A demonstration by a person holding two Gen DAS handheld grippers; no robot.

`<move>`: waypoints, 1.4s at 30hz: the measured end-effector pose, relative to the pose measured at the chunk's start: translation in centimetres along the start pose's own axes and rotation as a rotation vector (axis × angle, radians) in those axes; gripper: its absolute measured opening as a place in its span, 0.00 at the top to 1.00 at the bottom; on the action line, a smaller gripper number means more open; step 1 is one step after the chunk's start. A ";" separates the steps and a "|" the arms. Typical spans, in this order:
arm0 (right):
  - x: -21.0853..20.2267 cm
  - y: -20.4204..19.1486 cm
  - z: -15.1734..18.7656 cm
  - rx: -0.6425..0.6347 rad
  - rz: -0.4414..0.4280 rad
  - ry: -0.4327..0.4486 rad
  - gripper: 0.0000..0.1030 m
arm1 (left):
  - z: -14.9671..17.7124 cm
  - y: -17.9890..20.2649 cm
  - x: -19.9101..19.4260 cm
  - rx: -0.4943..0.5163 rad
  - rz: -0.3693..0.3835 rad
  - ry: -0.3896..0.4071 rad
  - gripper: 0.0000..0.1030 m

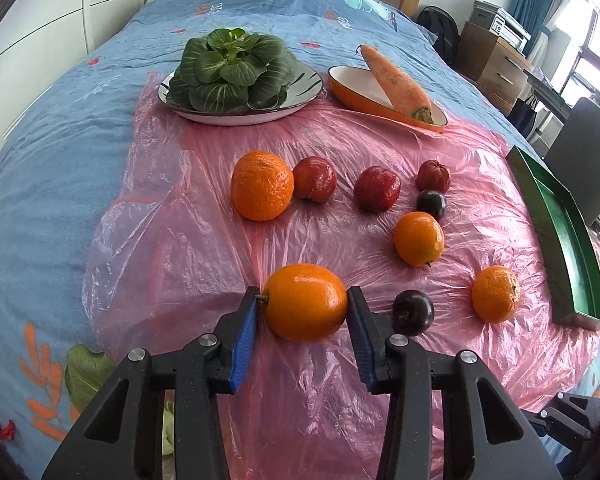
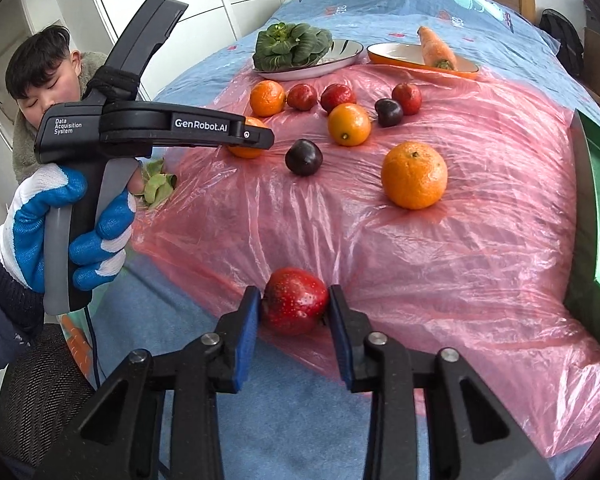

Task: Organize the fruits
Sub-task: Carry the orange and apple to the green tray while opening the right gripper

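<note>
The left gripper point(image 1: 302, 304) was clamped on a smooth orange point(image 1: 305, 302); both blue pads point(image 1: 244, 342) pressed on its sides, and the fruit lay on the pink plastic sheet point(image 1: 204, 216) at the near edge. The right gripper point(image 2: 294, 306) was clamped in the same way on a red fruit point(image 2: 294, 300) with pale dots, which also rested on the sheet, at its near border.

Three containers stood on the bed. A round plate with a dark rim point(image 1: 300, 98) carried a head of dark green leafy vegetable point(image 1: 230, 70), which covered most of it. Just beside it, an oval orange dish point(image 1: 352, 88) with a white inside held a carrot point(image 1: 396, 80); the carrot lay tilted, its cut end down in the dish and its thin end over the rim. A green tray point(image 1: 568, 240) stood at the right edge of the sheet, and no fruit was seen in the part that showed.

The other fruits lay loose on the sheet: a bumpy mandarin point(image 1: 262, 184) touching a red fruit, two more red ones, two dark plums point(image 1: 413, 312), and two more oranges. A gloved hand point(image 2: 66, 232) held the left tool's handle.
</note>
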State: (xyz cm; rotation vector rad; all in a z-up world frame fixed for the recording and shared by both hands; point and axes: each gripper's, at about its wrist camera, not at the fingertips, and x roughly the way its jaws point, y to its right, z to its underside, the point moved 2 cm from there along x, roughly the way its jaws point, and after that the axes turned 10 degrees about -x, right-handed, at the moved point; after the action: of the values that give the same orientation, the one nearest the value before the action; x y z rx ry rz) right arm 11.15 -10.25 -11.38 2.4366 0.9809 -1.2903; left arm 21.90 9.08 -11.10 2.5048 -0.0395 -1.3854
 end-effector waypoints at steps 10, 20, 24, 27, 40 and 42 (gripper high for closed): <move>-2.7 -0.1 0.2 0.010 0.012 0.025 0.54 | 0.6 -0.9 -3.6 -0.020 -0.030 0.038 0.64; -7.9 4.3 2.3 0.111 0.085 0.075 0.54 | 1.3 4.8 -5.8 0.046 0.039 0.048 0.64; -10.4 8.3 3.7 0.171 0.178 0.093 0.54 | 1.6 10.2 -5.1 0.094 0.124 0.018 0.64; -12.1 11.9 4.4 0.218 0.252 0.106 0.54 | 1.8 14.8 -4.2 0.139 0.180 -0.008 0.64; -11.0 26.2 5.4 0.326 0.455 0.024 0.54 | 4.5 29.8 0.4 0.338 0.250 -0.103 0.64; -10.5 27.2 5.8 0.341 0.466 0.017 0.54 | 4.8 30.7 0.9 0.356 0.242 -0.106 0.64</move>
State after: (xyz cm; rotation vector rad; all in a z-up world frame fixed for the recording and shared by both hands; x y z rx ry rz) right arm 20.78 -38.28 -9.53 2.6969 0.1700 -1.3448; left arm 21.74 -21.63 -6.46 2.5840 -0.6410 -1.5145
